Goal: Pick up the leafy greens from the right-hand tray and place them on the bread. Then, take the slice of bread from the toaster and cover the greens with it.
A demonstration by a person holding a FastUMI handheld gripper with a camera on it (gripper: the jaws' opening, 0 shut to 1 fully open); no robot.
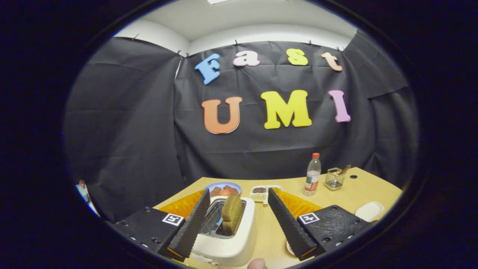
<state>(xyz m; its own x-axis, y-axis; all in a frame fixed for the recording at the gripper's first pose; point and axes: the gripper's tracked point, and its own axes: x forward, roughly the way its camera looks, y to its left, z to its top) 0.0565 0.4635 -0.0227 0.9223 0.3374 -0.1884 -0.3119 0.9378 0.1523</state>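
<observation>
Black cloth walls back a light wooden table (347, 194), white ceiling above.

Landmark item: white toaster (227, 239), standing between the fingers of the gripper (239, 228).

- Slice of bread (231, 216): brown, upright in the toaster's slot, leaning slightly, its top half standing clear above the slot. It lies between the fingers, touched by neither.
- Gripper fingers: spread wide apart, one on each side of the toaster, holding nothing; the left finger (192, 226) sits just beside the toaster's left edge, the right finger (289, 224) stands apart from it.
- Blue plate (223, 185): just beyond the toaster, carrying reddish-brown food pieces (224, 191).
- Small white divided dish (263, 192): beyond the toaster to its right, holding dark and pale grains.
- Clear plastic bottle (313, 174): red cap, label, upright, farther right of the toaster.
- Wire basket (334, 179): right of the bottle, a brown-handled item sticking out.
- White tray (369, 211): well to the right of the toaster, near the table's edge; contents cannot be made out.
- Fingertip of a person (257, 263): just in front of the toaster.
</observation>
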